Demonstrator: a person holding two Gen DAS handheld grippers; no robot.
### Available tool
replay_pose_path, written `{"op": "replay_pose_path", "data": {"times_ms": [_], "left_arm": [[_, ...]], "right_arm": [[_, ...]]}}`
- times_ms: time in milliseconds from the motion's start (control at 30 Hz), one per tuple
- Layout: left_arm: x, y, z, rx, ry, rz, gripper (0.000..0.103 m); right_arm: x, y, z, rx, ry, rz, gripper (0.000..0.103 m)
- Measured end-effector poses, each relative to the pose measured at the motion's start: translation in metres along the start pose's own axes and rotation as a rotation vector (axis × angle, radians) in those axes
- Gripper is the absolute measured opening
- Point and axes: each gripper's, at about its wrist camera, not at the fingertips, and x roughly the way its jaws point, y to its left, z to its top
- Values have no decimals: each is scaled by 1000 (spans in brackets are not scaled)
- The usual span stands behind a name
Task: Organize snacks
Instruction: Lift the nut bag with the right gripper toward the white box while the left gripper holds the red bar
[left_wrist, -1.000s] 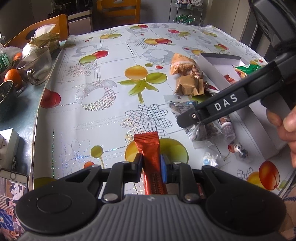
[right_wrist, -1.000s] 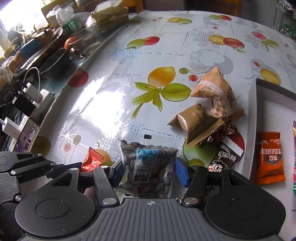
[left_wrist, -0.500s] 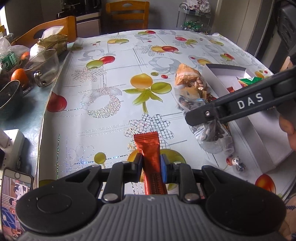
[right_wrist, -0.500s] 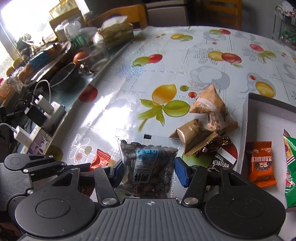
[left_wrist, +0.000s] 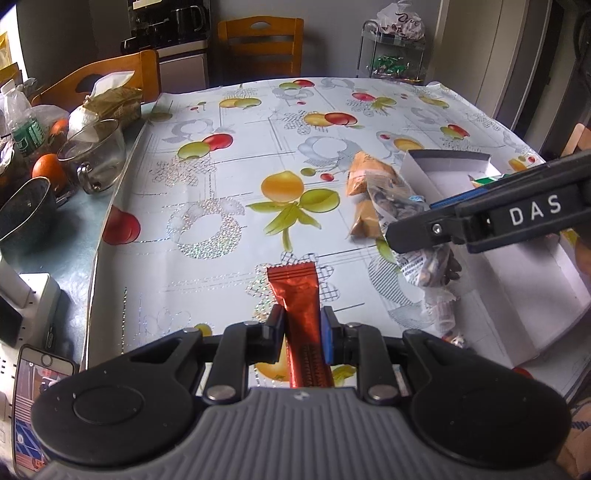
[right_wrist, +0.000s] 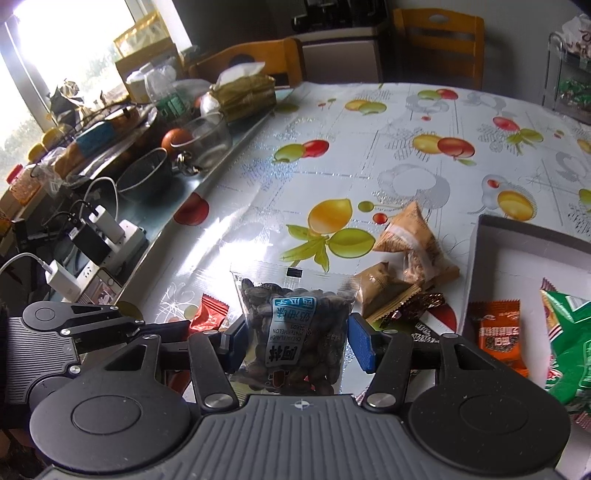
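Note:
My left gripper (left_wrist: 302, 328) is shut on a red foil snack bar (left_wrist: 301, 306) and holds it above the table. My right gripper (right_wrist: 295, 338) is shut on a clear packet of watermelon seeds (right_wrist: 293, 328), lifted off the table; the packet also shows in the left wrist view (left_wrist: 424, 254) under the right gripper's finger (left_wrist: 480, 218). A white box (right_wrist: 524, 273) at the right holds an orange packet (right_wrist: 500, 332) and a green bag (right_wrist: 569, 343). Brown packets (right_wrist: 410, 251) lie on the table beside the box.
The fruit-print tablecloth (left_wrist: 258, 155) covers the table. At its left edge stand a glass cup (left_wrist: 94, 158), an orange (left_wrist: 46, 168), a dark bowl (left_wrist: 22, 210), chargers and a phone (left_wrist: 37, 391). Wooden chairs (left_wrist: 260, 44) stand behind the table.
Both grippers have risen, each carrying its snack. The seed packet has come up off the table and moved toward the white box.

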Motion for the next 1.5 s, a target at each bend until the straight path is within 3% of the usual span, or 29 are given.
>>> {"op": "replay_pose_path", "data": {"times_ms": [533, 1500], "left_arm": [[-10, -23, 18, 33, -42, -14, 18], [1, -95, 46, 187, -59, -128, 18]], "right_arm": [[-36, -15, -5, 28, -77, -15, 55], [-84, -70, -26, 147, -156, -106, 55]]}}
